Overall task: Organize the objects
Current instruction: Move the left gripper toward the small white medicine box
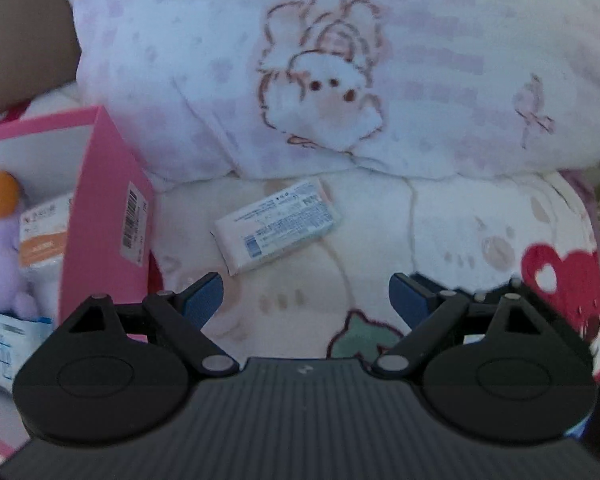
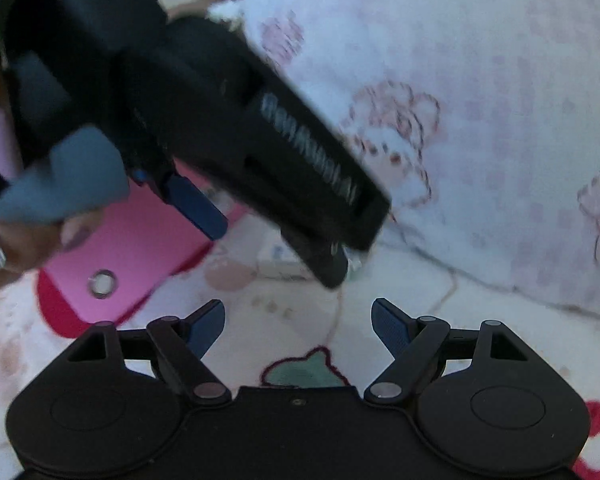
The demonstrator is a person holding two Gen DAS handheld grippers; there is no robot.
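From the left wrist view, the left gripper [image 1: 306, 294] hangs over a cream printed blanket [image 1: 440, 232] with its blue-padded jaws spread wide and nothing between them. Just ahead of the left pad lies a small flat white packet with blue print [image 1: 275, 225], tilted on the blanket and free on all sides. By my reading this is the approach step: the packet looks like the next thing to collect. To the left stands an open pink cardboard box [image 1: 104, 216], already holding an orange-and-white carton [image 1: 42, 232] and a lilac plush toy [image 1: 4, 248]. Behind, a white pillow with a pink rose print [image 1: 340, 80] closes the far side. The next move calls for lowering the jaws astride the packet's short width; the box wall is near, so drift leftward is the risk.

In the right wrist view, the right gripper [image 2: 298, 322] is likewise spread and empty above the blanket. The left gripper crosses in front, held by a hand [image 2: 20, 248], crowding the room ahead; the packet is mostly hidden behind it.
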